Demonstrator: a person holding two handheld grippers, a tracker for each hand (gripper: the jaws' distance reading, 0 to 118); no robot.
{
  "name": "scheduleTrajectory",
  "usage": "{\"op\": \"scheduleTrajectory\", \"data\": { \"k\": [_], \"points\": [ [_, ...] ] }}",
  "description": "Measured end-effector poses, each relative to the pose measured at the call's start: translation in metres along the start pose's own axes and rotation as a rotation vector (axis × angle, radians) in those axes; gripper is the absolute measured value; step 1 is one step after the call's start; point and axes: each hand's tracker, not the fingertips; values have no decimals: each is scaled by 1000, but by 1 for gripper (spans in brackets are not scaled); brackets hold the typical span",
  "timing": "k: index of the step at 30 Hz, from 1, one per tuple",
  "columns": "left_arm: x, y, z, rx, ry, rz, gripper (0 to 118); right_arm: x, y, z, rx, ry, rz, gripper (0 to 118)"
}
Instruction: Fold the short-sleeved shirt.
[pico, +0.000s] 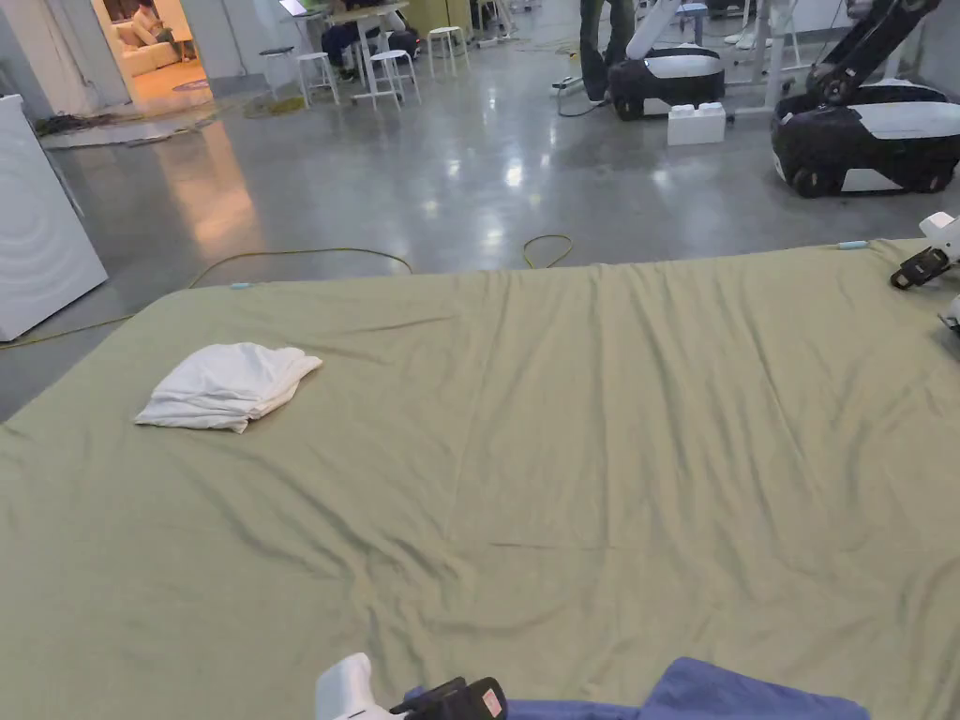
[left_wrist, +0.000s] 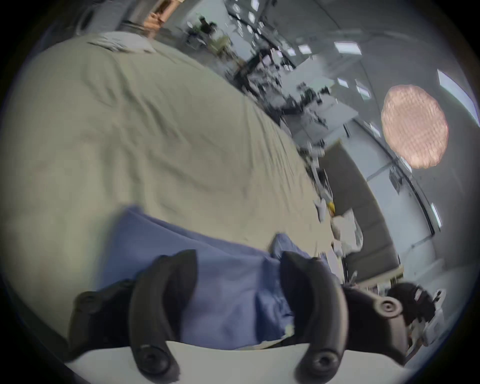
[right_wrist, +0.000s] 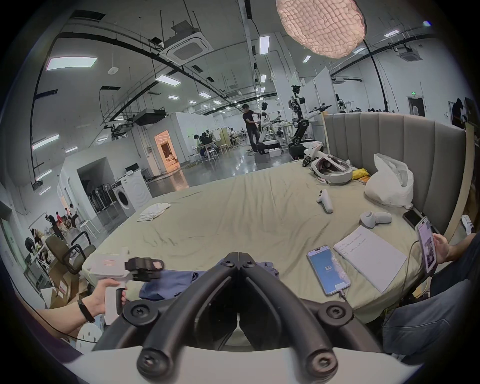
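Wide green bed (pico: 562, 422), blue shirt (pico: 741, 698) at near edge, left tongs (left_wrist: 237, 262) spread, right tongs (right_wrist: 238, 256) closed empty.

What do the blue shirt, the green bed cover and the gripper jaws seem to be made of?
Blue shirt: soft woven or knit cloth, matte, it bunches into loose folds.
Green bed cover: thin fabric, matte, with long shallow creases.
Left gripper jaws: probably hard black plastic or rubber, a dull sheen on smooth curves.

My wide bed, covered by a wrinkled olive-green sheet (pico: 562, 422), carries a crumpled blue short-sleeved shirt (pico: 741, 698) at the near edge and a folded white cloth (pico: 225, 386) at the far left.
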Motion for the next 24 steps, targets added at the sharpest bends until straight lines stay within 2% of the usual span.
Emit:
{"op": "scheduleTrajectory", "data": {
  "k": [2,5,7,9,10,11,12,14,15,21,23,24],
  "points": [
    [-39,14,22,32,24,122,78,0,-1,-6,-9,42,-23,0],
    [-88,15,29,29,27,290,78,-5,-3,-10,-18,50,-21,0],
    [-106,6,16,-12,-22,359,78,-10,-4,-11,-25,56,-17,0],
    [-95,-15,-1,-77,-100,419,75,-13,-3,-11,-29,57,-16,0],
    [-96,-24,-8,-83,-168,442,68,-14,-3,-10,-31,58,-14,0],
    [-95,-31,-12,-61,-222,468,44,-16,-3,-10,-31,56,-9,0],
    [-107,-29,-19,-62,-231,489,34,-17,-2,-9,-32,48,-1,0],
    [-94,-33,-30,-98,-131,450,17,-18,0,-7,-32,40,12,0],
    [-89,-34,-29,-76,-101,416,16,-18,0,-7,-33,41,13,0],
    [-75,-1,43,79,-144,373,15,-14,3,-11,-38,44,-1,0],
    [-63,21,78,132,-49,256,15,-14,2,-13,-35,53,-10,0],
    [-83,33,83,143,-4,197,15,-14,2,-13,-36,58,-9,0]
  ]
}}
